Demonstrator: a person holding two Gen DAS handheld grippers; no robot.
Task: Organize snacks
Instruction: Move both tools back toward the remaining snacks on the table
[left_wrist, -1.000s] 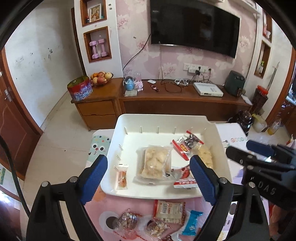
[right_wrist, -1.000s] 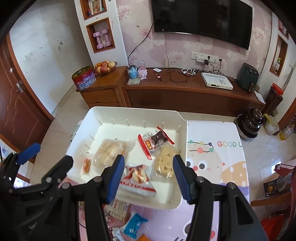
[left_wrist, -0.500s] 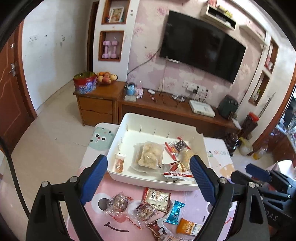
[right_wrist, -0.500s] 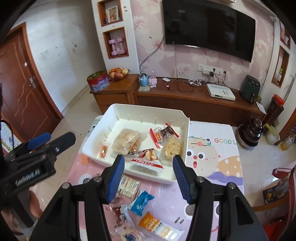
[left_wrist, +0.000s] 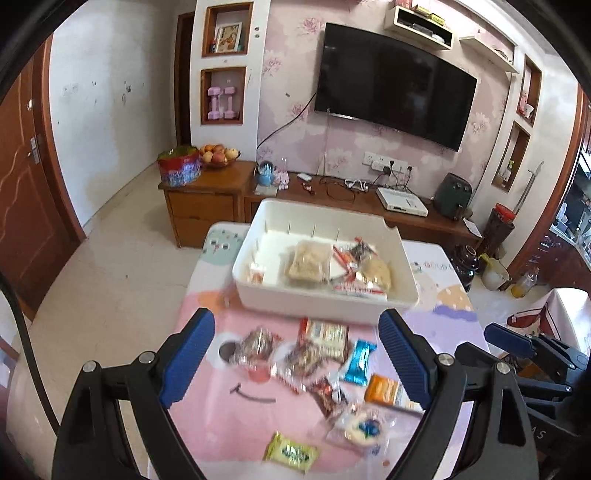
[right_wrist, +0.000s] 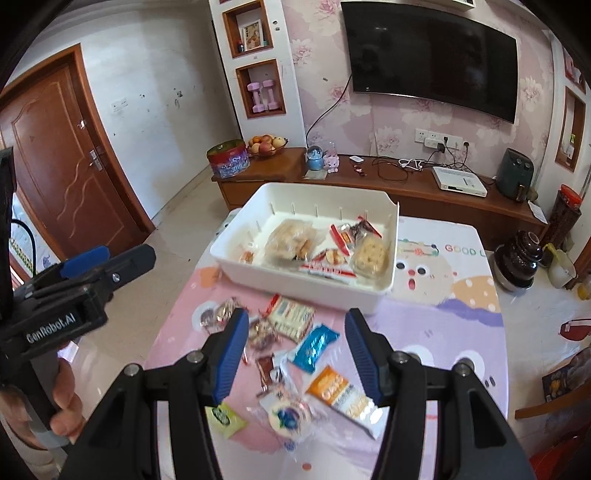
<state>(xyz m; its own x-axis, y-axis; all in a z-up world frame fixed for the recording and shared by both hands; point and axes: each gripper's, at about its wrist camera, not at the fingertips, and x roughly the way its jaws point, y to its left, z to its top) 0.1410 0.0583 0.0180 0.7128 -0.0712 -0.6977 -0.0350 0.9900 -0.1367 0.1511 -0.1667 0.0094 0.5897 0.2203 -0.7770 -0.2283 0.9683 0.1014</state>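
Table (right_wrist: 461, 306): you see a pink and lilac cartoon cloth covering it.
Far end: your white bin (right_wrist: 258, 275) sits on the cloth.
Near end: your loose snacks lie scattered, among them a blue packet (right_wrist: 314, 347), an orange packet (right_wrist: 341, 397) and a green packet (left_wrist: 291, 452).

wall television (right_wrist: 432, 59), fruit bowl (right_wrist: 266, 144), pink dumbbells (right_wrist: 263, 96), brown door (right_wrist: 62, 162)

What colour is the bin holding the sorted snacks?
White; the bin shows best in the right wrist view.
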